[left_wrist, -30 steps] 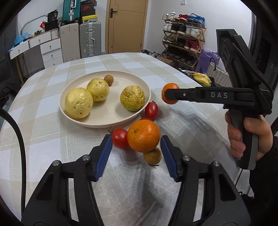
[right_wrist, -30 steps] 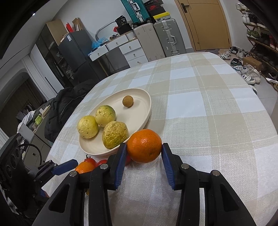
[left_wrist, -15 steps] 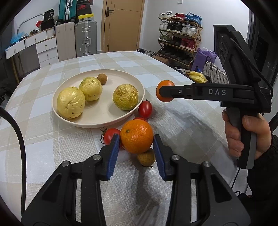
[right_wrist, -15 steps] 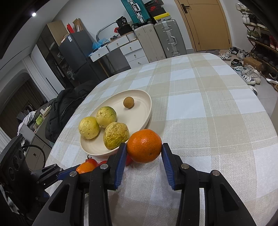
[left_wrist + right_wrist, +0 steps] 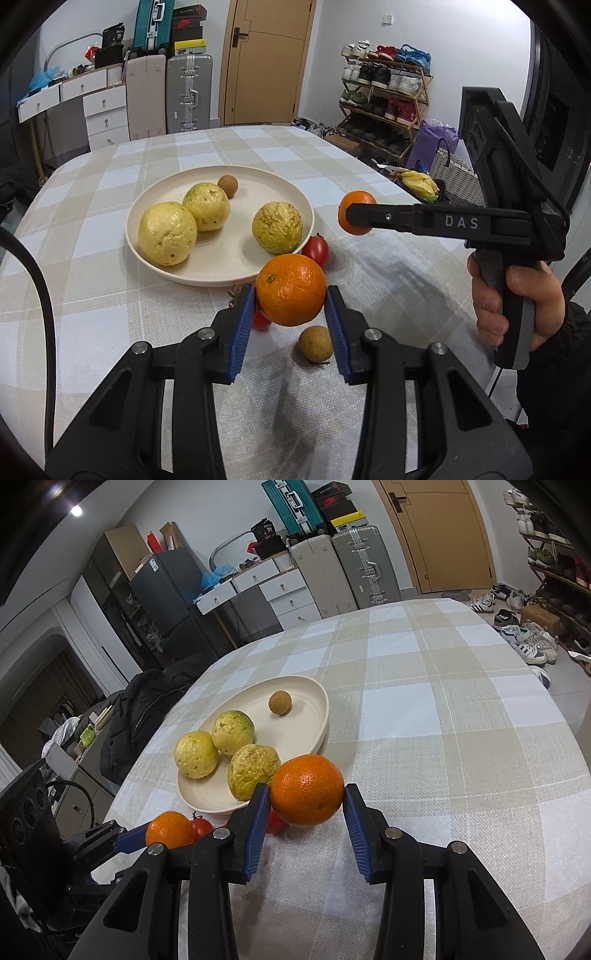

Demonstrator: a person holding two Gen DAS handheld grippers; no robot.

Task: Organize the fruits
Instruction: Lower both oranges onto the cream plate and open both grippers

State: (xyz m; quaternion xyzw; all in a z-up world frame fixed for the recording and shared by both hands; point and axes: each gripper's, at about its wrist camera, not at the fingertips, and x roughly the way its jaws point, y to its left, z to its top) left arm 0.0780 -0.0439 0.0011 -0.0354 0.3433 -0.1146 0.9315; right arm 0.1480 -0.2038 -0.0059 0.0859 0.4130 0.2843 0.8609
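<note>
A cream plate (image 5: 288,192) on the checked table holds three yellow-green fruits (image 5: 168,233) and a small brown longan (image 5: 227,185). My left gripper (image 5: 290,301) is shut on an orange (image 5: 291,290), lifted just off the table near the plate's front rim. My right gripper (image 5: 304,799) is shut on a second orange (image 5: 306,790), held above the table right of the plate (image 5: 317,701). In the left wrist view that orange (image 5: 355,218) shows at the right gripper's tip. Two red tomatoes (image 5: 316,250) and a loose longan (image 5: 316,344) lie on the cloth.
The round table (image 5: 461,709) has a beige and white checked cloth. Behind it stand suitcases (image 5: 189,92), white drawers (image 5: 105,114), a door and a shoe rack (image 5: 384,99). A dark jacket (image 5: 147,709) lies past the table's left edge.
My left gripper closed on the orange and lifted it off the table, uncovering the loose longan. The right gripper kept its orange and stayed almost still.
</note>
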